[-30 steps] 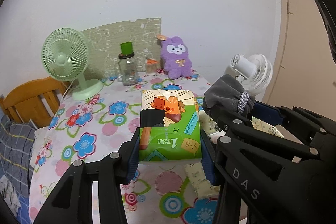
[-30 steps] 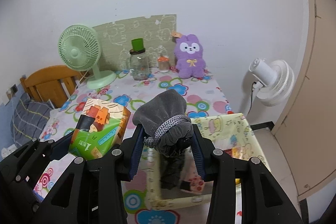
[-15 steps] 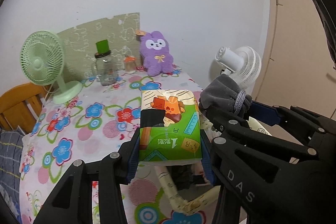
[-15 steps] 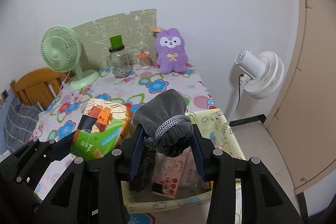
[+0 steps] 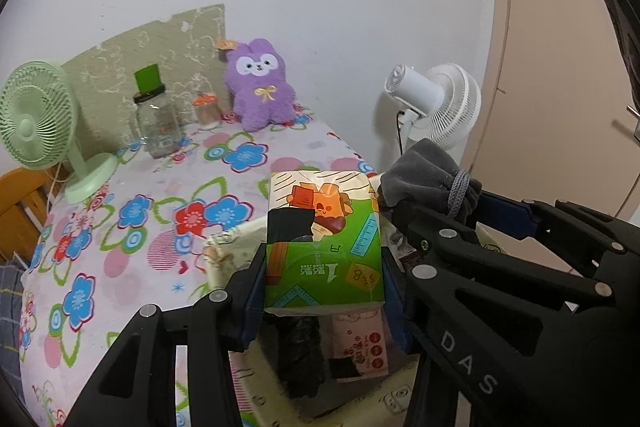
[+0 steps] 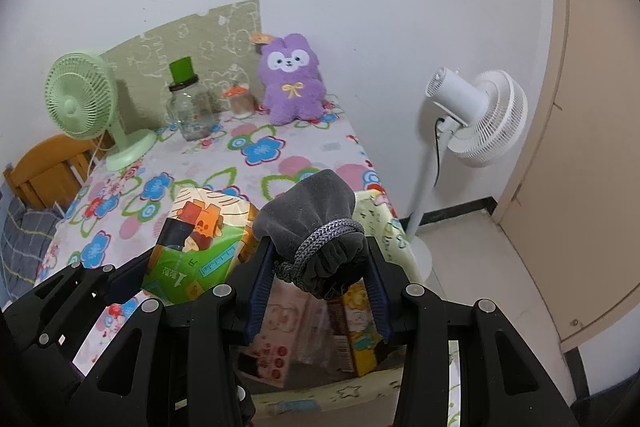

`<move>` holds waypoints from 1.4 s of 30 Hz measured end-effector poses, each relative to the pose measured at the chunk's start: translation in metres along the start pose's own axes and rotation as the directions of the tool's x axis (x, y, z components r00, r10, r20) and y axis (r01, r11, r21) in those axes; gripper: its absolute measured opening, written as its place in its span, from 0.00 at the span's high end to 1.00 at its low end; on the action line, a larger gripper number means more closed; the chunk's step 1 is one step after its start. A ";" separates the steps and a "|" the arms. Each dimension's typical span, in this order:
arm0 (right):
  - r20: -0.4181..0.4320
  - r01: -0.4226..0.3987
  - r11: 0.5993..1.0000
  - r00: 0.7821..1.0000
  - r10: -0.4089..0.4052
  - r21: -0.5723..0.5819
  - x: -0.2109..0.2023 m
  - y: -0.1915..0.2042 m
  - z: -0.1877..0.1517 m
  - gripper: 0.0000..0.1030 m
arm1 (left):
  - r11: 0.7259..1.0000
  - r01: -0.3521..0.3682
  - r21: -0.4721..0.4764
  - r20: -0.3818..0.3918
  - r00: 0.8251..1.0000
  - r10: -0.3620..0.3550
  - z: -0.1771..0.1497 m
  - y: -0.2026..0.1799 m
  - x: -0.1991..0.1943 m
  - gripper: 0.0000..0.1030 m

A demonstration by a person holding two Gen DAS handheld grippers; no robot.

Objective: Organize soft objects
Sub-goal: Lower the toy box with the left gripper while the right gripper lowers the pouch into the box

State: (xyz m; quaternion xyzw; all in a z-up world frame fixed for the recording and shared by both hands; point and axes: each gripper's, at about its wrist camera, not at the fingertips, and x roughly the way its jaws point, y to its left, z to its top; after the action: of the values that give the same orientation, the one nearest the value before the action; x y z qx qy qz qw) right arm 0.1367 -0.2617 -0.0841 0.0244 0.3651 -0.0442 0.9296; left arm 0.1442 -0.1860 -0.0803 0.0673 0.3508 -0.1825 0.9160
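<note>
Green cartoon-printed tissue pack [image 5: 323, 247] sat pinched in the left gripper [image 5: 322, 291]; the right gripper [image 6: 318, 279] pinched a grey drawstring pouch [image 6: 316, 239], above a yellow fabric bin [image 6: 384, 223] beside the floral surface [image 5: 132, 211].

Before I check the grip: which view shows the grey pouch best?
The right wrist view: the grey pouch sits centred between the right gripper fingers, drawstring cord visible. The left wrist view shows it only off to the right, partly hidden behind that gripper's black frame.
</note>
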 end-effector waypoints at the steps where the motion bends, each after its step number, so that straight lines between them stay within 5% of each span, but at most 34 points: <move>1: -0.006 0.004 1.000 1.000 -0.004 0.004 0.003 -0.003 -0.001 0.55 | 1.000 0.004 0.004 -0.007 1.000 -0.004 0.000 -0.002 0.004 0.49; 10: -0.050 0.020 0.999 0.999 -0.018 0.030 0.022 -0.018 -0.008 0.55 | 1.000 0.019 0.015 -0.084 0.996 -0.018 -0.004 -0.011 0.031 0.46; 14: -0.062 0.018 0.999 0.998 -0.015 0.037 0.028 -0.021 -0.010 0.55 | 1.000 0.021 -0.018 -0.102 0.995 -0.022 -0.004 -0.009 0.031 0.26; 18: -0.068 0.004 0.999 0.998 -0.001 0.040 0.031 -0.020 -0.009 0.55 | 1.000 -0.006 -0.002 -0.093 0.996 0.005 -0.003 -0.008 0.027 0.19; 31: -0.081 -0.075 0.996 0.994 0.078 0.045 0.033 -0.007 -0.012 0.53 | 0.999 -0.045 0.027 -0.099 0.994 0.047 -0.008 -0.001 0.014 0.16; 33: -0.084 -0.079 0.996 0.993 0.083 0.044 0.031 -0.005 -0.013 0.50 | 0.998 -0.049 0.030 -0.097 0.994 0.052 -0.011 0.000 0.012 0.16; 37: -0.070 -0.079 0.996 0.994 0.082 0.049 0.022 -0.001 -0.017 0.27 | 0.998 -0.064 0.022 -0.084 0.994 0.065 -0.014 0.004 0.005 0.12; 42: -0.058 -0.068 0.997 0.996 0.071 0.044 0.011 0.006 -0.021 0.27 | 0.998 -0.067 0.000 -0.077 0.995 0.067 -0.018 0.012 -0.005 0.10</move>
State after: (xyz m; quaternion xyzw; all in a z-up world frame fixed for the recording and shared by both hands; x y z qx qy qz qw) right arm 0.1311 -0.2548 -0.1064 0.0579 0.3908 -0.0186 0.9185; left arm 0.1346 -0.1690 -0.0906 0.0848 0.3838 -0.1486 0.9074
